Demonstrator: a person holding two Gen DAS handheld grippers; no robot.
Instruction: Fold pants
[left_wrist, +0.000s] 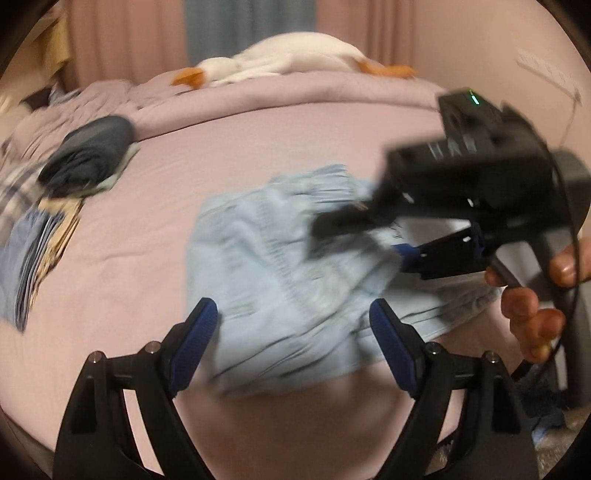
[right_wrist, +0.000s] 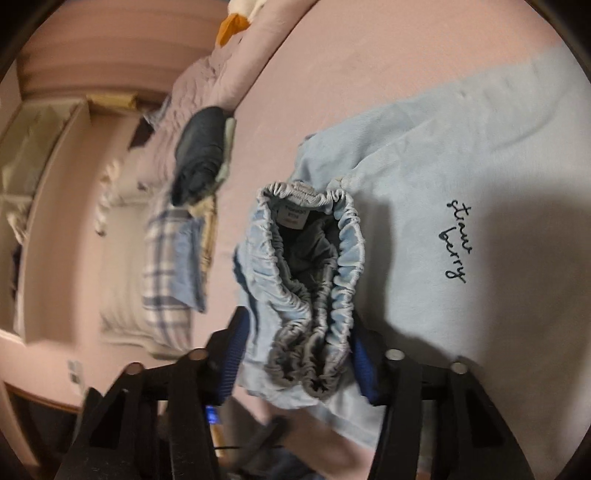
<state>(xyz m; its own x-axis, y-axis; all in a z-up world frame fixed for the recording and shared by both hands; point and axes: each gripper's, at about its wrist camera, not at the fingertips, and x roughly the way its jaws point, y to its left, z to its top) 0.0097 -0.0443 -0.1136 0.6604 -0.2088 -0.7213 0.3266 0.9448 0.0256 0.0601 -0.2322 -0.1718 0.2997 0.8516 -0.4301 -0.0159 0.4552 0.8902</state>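
Right now the right gripper (right_wrist: 295, 354) is pinching the gathered elastic waistband of the pale blue cotton pants (right_wrist: 443, 184), lying on the pink bed (right_wrist: 369, 55); the left gripper (left_wrist: 291, 347) is hovering spread. Bunched elastic could slip free, undoing the fold.

**Left spread, right clamped**

The left gripper (left_wrist: 291, 325) hangs with its blue-padded jaws spread wide, nothing between them. The right gripper (right_wrist: 295, 354) is closed on the bunched waistband of the pants (right_wrist: 314, 280) (blurred in the left view). A bare hand (left_wrist: 532, 306) wraps its handle, fingers (left_wrist: 519, 301) curled.
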